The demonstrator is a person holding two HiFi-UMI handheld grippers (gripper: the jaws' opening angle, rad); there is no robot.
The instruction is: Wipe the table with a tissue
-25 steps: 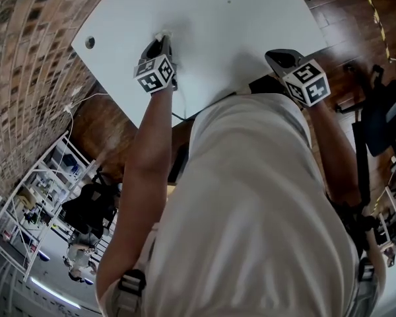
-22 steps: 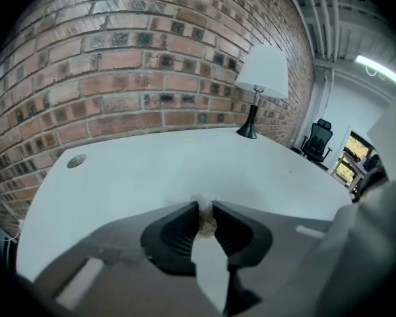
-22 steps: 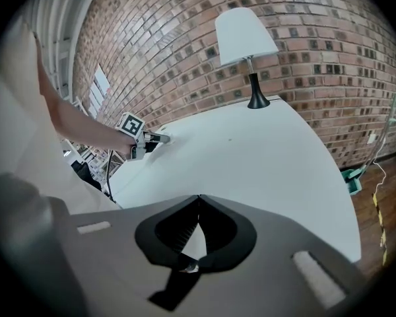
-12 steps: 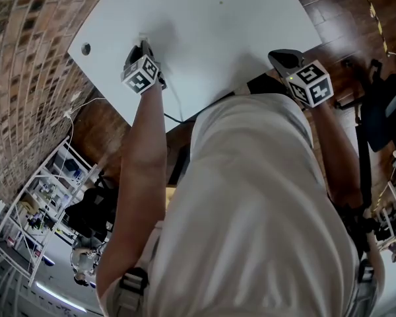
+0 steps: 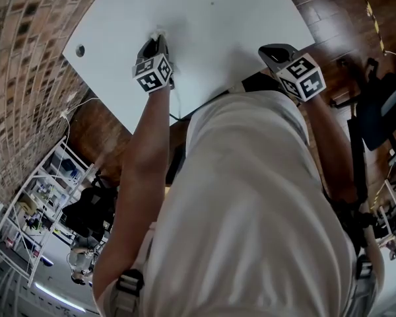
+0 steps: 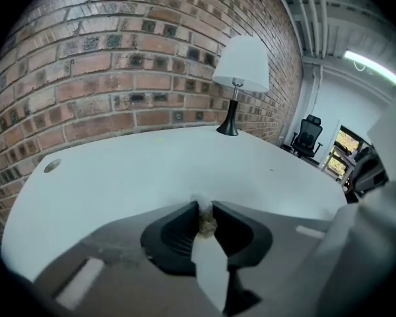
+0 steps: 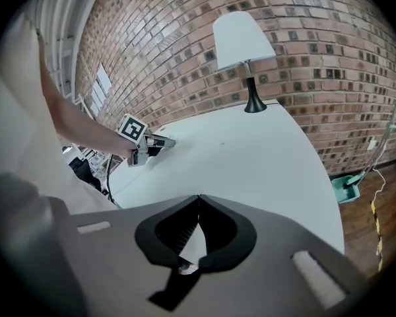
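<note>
A small white tissue (image 6: 199,202) is pinched between the jaws of my left gripper (image 6: 204,210), which is shut on it and presses it to the white table (image 6: 132,170). In the head view this left gripper (image 5: 158,38) stands over the table's left half, the tissue (image 5: 160,30) peeping out at its tip. My right gripper (image 5: 269,49) hovers at the table's near right edge. In its own view the right gripper (image 7: 198,197) is shut with nothing in it, and my left gripper (image 7: 153,142) shows further left on the table.
A lamp with a white shade (image 6: 241,65) stands at the table's far end by the brick wall (image 6: 105,51). A cable hole (image 5: 80,50) sits near the table's left corner. An office chair (image 6: 308,134) and a teal bin (image 7: 346,187) stand on the floor beyond.
My left gripper swept left across the table with the tissue, then came back right to about where it started. The right gripper barely moved.
</note>
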